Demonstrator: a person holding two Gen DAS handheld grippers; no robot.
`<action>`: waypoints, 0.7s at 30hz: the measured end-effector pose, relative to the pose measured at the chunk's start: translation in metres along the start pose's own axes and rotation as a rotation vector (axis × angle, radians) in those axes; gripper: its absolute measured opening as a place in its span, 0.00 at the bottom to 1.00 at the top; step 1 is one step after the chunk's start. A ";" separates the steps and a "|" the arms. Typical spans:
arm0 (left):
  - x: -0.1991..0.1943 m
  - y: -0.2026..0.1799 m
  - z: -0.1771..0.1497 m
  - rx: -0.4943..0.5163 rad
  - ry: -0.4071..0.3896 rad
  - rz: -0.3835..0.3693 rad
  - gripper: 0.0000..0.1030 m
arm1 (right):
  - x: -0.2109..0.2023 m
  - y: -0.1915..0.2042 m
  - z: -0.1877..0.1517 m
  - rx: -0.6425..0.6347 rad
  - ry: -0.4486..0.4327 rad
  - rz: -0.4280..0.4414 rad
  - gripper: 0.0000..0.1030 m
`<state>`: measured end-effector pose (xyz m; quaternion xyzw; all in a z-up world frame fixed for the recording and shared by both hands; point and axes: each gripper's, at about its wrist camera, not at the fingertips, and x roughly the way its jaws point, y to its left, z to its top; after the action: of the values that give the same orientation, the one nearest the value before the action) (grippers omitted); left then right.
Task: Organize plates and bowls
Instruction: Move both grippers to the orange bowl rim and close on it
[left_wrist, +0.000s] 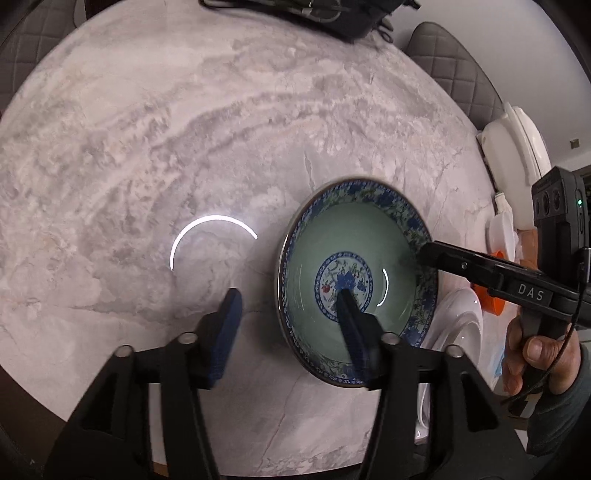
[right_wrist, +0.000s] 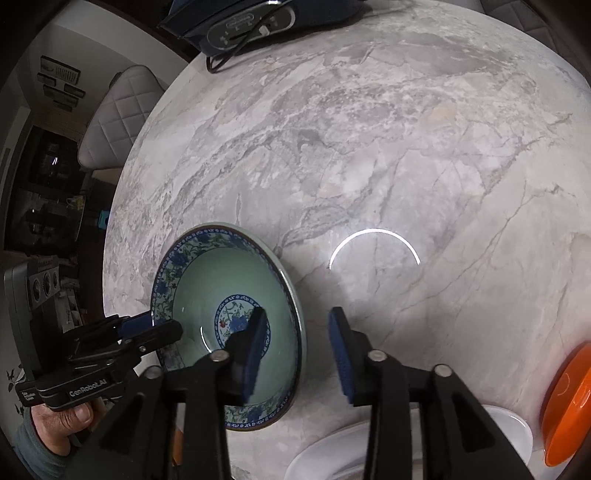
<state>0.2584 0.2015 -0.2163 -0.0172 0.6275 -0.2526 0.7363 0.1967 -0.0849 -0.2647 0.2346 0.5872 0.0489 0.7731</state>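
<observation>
Left wrist: left claw (left_wrist: 290, 295) straddles the bowl (left_wrist: 354, 243) rim, tilted downward.

Readable markings, both wrist views:
- "DAS" in pale capitals on the black arm of the right gripper (left_wrist: 428, 254), seen from the left wrist camera.
- "GenRobot.AI" in white on the black body of the left gripper (right_wrist: 155, 326), seen from the right wrist camera.
- Logo on the dark device (right_wrist: 251, 20) at the table's far edge: too small to read.

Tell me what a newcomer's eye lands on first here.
The blue-and-green floral bowl stands on the marble table, both open grippers straddling its rim: the left gripper and the right gripper. At the table's right edge sit a white plate and an orange dish.
</observation>
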 end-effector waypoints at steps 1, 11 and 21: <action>-0.012 -0.006 0.002 0.022 -0.029 0.014 0.64 | -0.010 -0.002 -0.003 0.003 -0.027 0.004 0.44; -0.028 -0.172 0.038 0.285 -0.023 -0.217 0.71 | -0.132 -0.116 -0.090 0.339 -0.322 0.076 0.60; 0.113 -0.347 0.022 0.532 0.219 -0.114 0.71 | -0.168 -0.258 -0.150 0.594 -0.332 0.007 0.58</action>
<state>0.1666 -0.1524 -0.1964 0.1686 0.6129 -0.4497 0.6274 -0.0455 -0.3266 -0.2545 0.4564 0.4413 -0.1605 0.7557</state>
